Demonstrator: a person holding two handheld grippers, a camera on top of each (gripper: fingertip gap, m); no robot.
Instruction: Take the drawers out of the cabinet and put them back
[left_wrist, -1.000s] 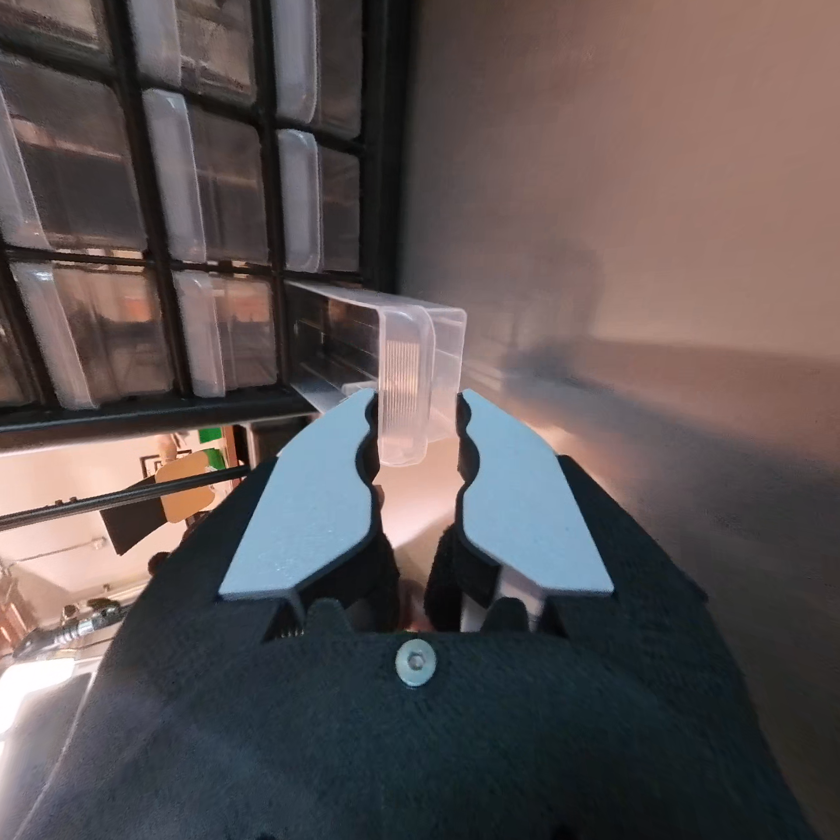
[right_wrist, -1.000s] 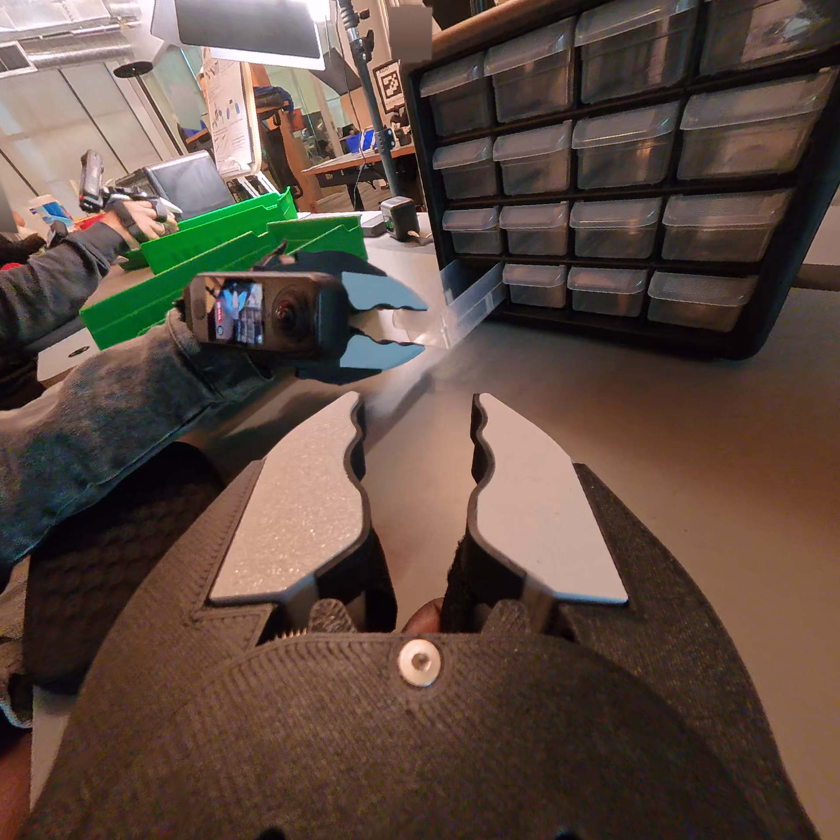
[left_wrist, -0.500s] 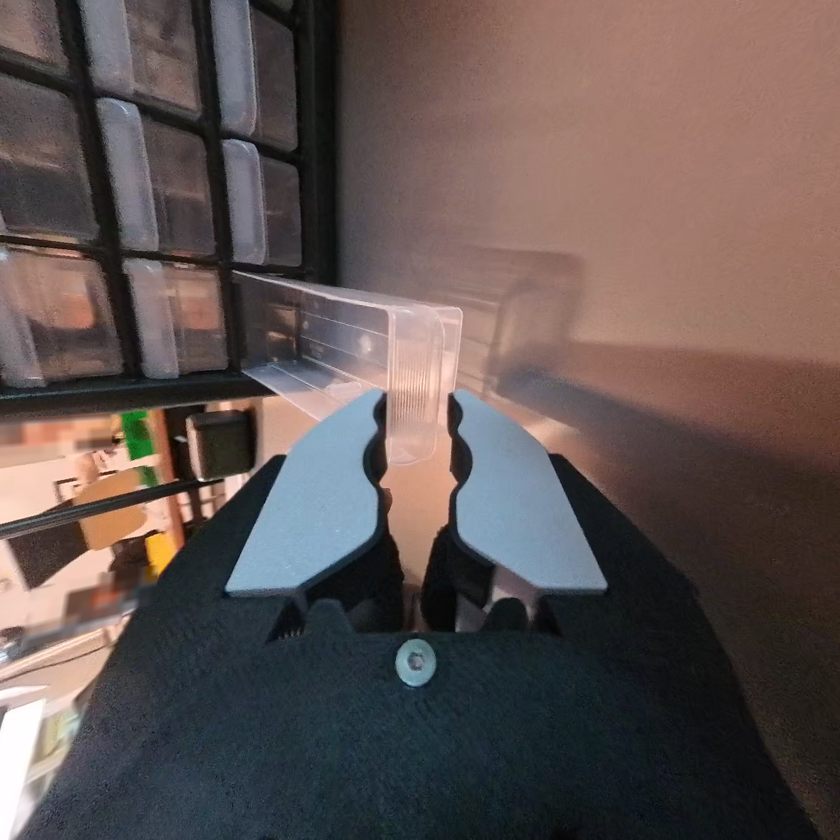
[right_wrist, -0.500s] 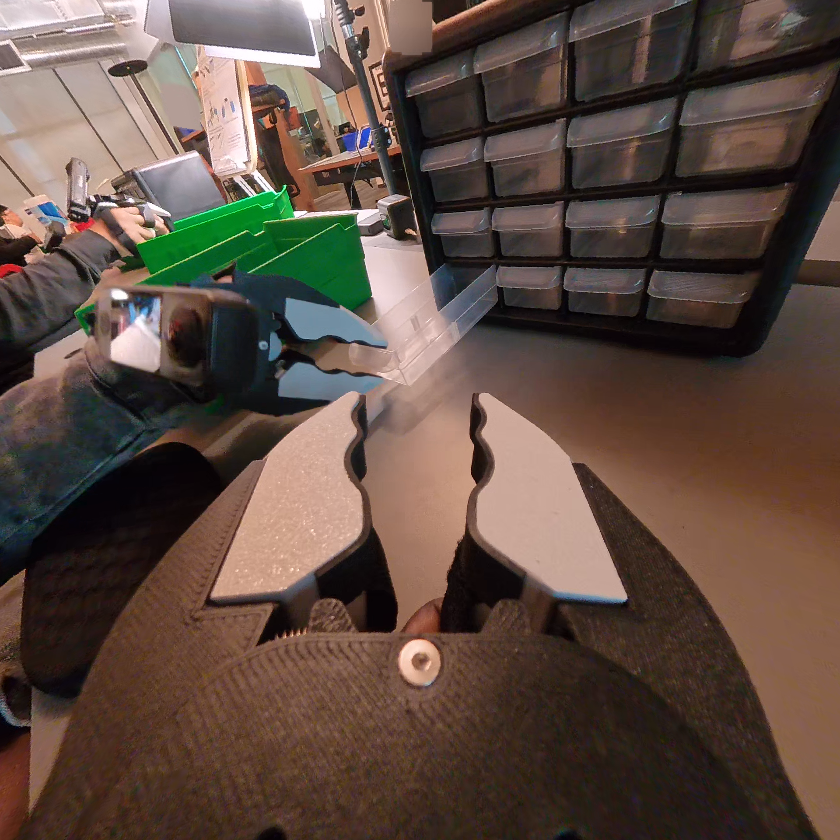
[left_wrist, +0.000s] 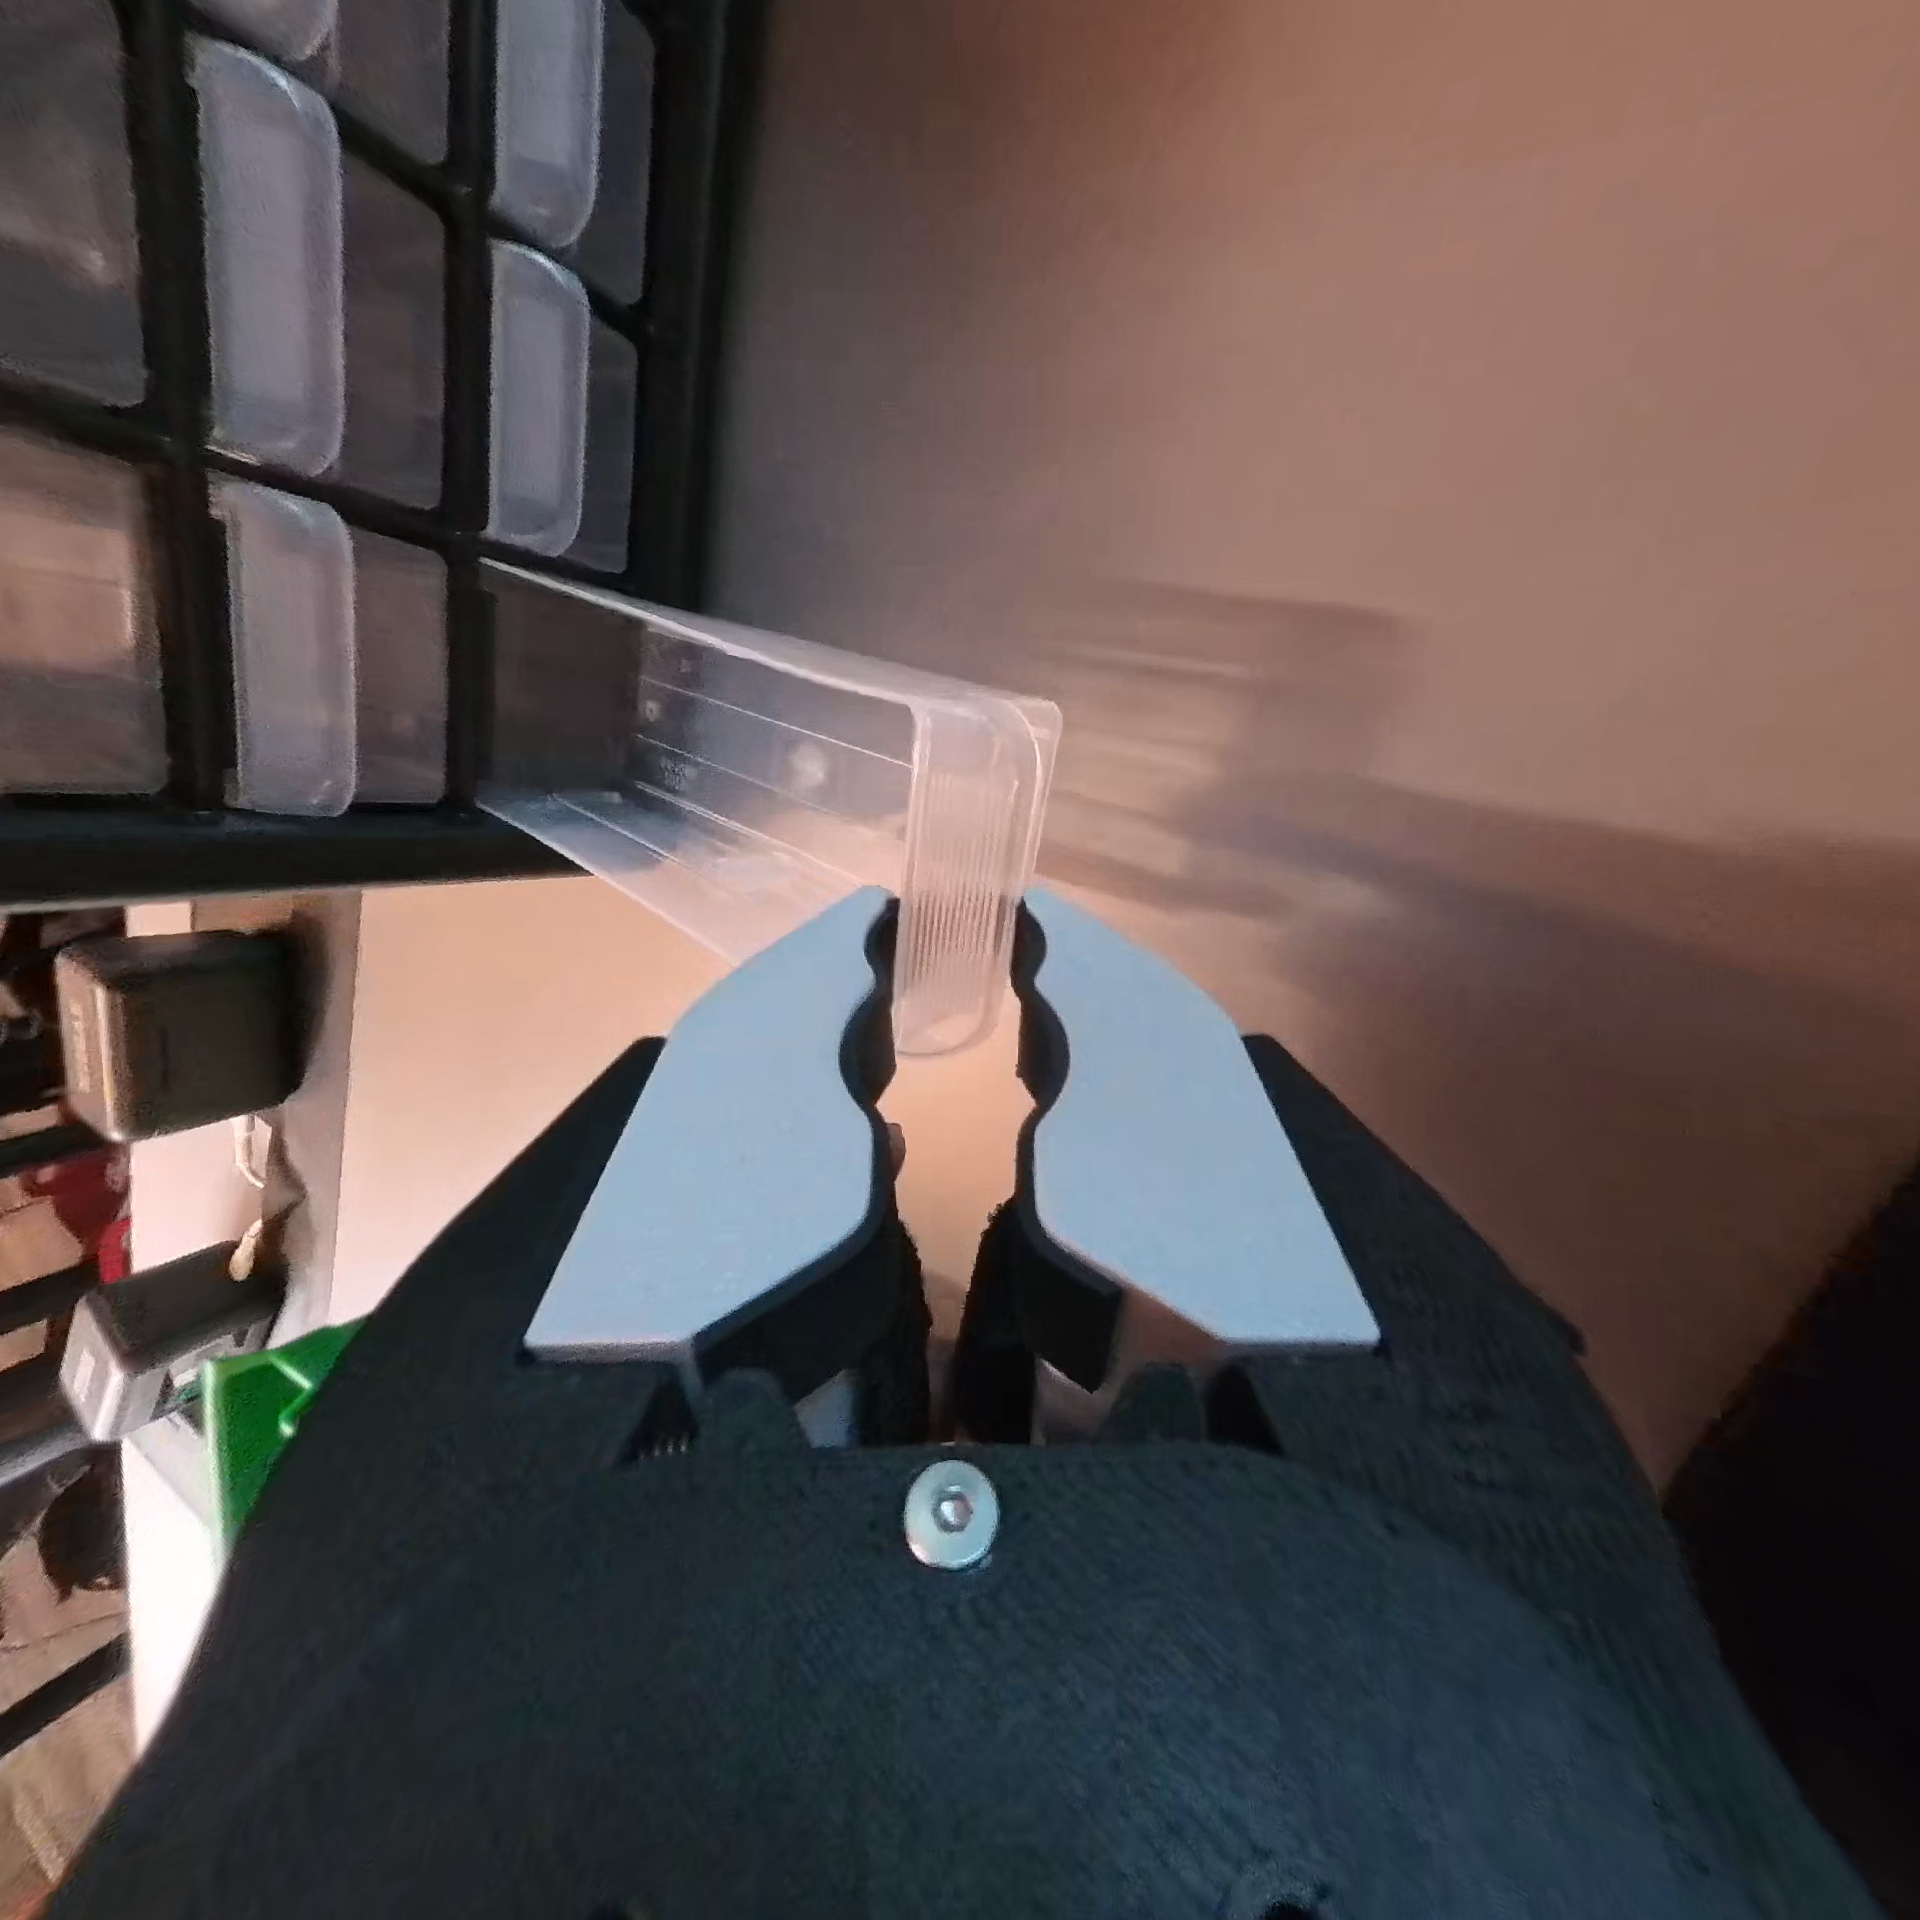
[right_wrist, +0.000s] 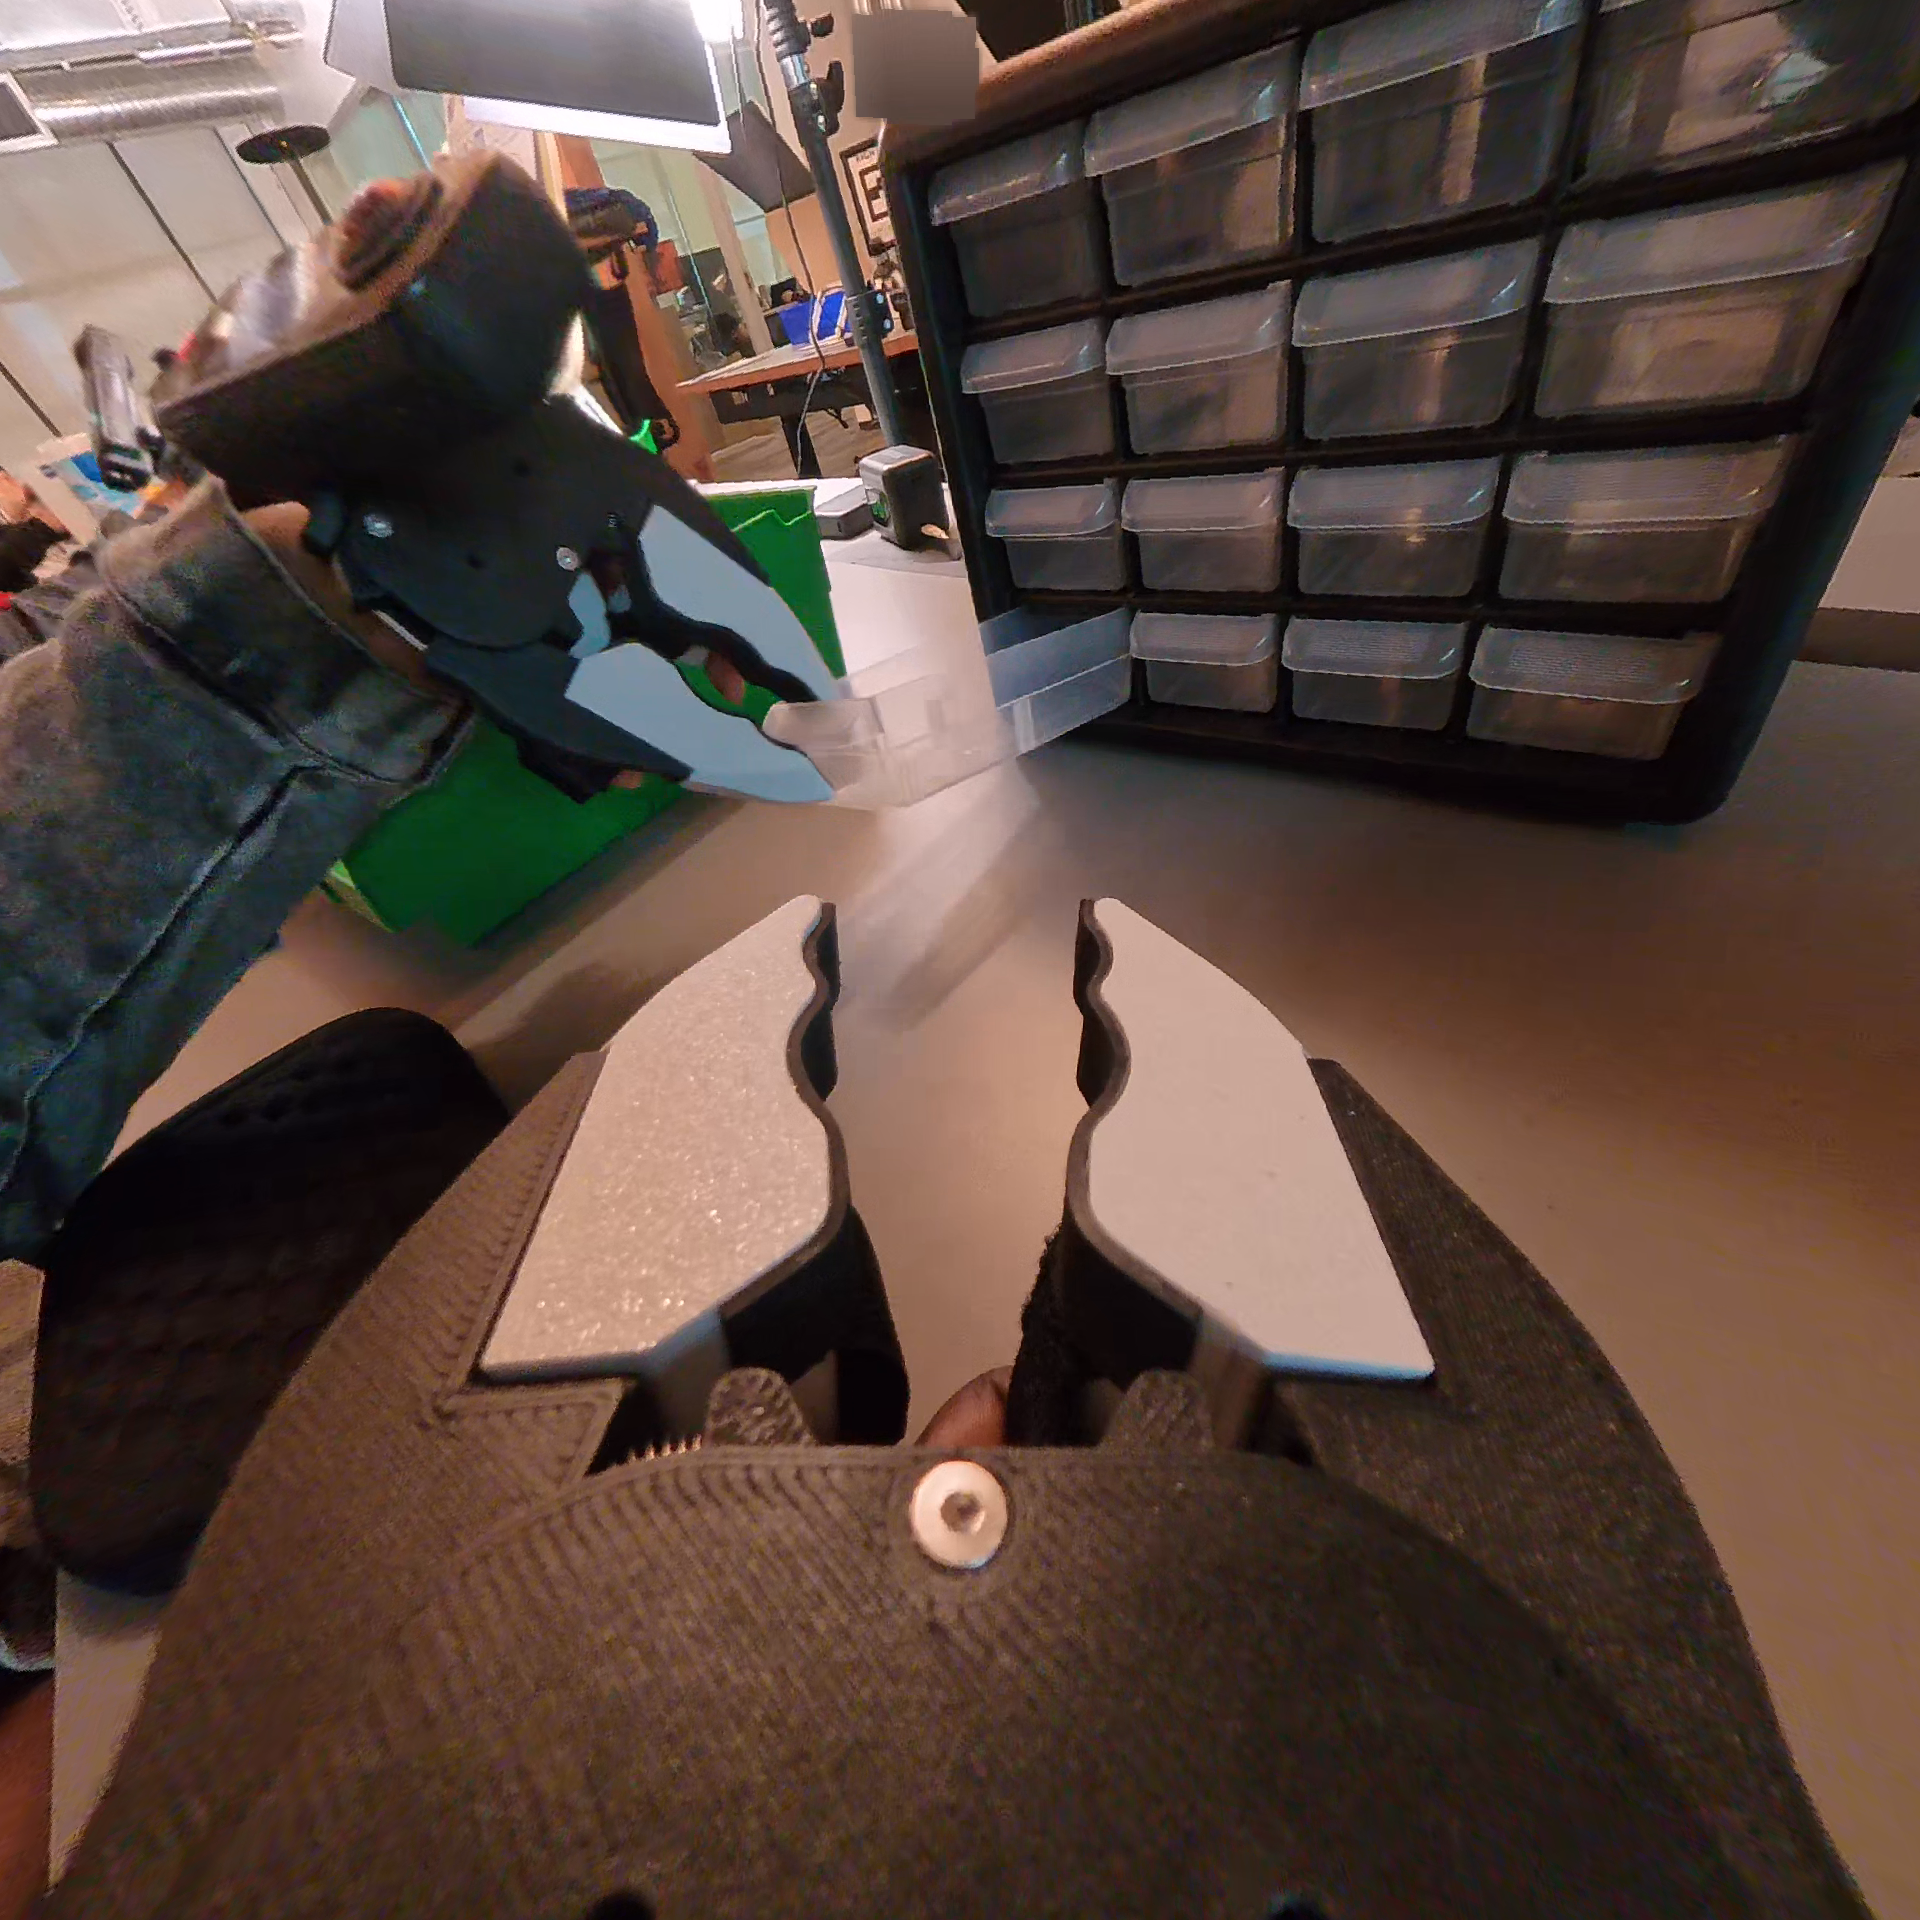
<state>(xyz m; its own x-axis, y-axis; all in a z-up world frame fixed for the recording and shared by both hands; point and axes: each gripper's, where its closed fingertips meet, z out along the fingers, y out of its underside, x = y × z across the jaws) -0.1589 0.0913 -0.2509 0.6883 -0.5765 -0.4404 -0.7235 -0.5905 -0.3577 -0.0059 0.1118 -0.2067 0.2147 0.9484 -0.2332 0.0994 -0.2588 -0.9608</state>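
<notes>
Drawer (right_wrist: 940, 707) motion-blurred — cabinet (right_wrist: 1455, 416) cropped at edges.

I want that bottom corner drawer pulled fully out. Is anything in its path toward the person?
Nothing visible. The left hand-held gripper grips the clear drawer by its handle; the table ahead is bare.

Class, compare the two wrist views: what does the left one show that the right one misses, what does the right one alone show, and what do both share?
Left only: the ribbed handle pinched between the left tool's fingers. Right only: the open, empty right tool, the green bins, a denim sleeve and the cabinet's whole front. Both: the clear drawer, partly out of the bottom corner slot.
</notes>
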